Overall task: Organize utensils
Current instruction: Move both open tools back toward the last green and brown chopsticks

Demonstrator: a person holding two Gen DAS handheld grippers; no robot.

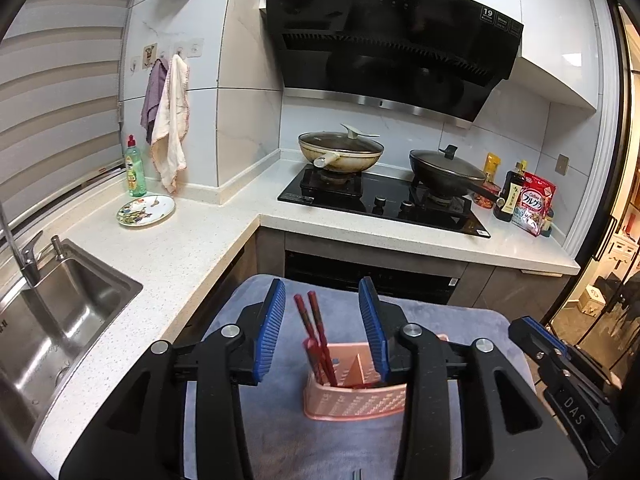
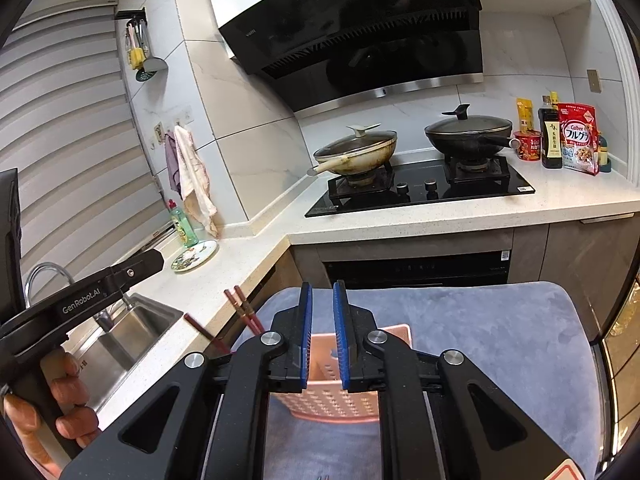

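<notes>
A pink perforated utensil holder (image 1: 352, 398) stands on a grey-blue mat (image 1: 460, 328). Dark red chopsticks (image 1: 314, 332) stand in its left compartment, leaning back-left. My left gripper (image 1: 322, 328) is open and empty, its blue pads on either side of the chopsticks, above the holder. My right gripper (image 2: 323, 334) has a narrow gap between its pads and holds nothing; it hovers over the holder (image 2: 332, 400). The chopsticks (image 2: 246, 312) stick out to its left. The right gripper also shows in the left wrist view (image 1: 540, 340).
A white counter (image 1: 168, 256) runs along the left with a steel sink (image 1: 48, 320), a patterned plate (image 1: 146, 210) and a green soap bottle (image 1: 135, 172). Behind are a black hob (image 1: 384, 200) with two lidded pans, and food packets (image 1: 534, 204).
</notes>
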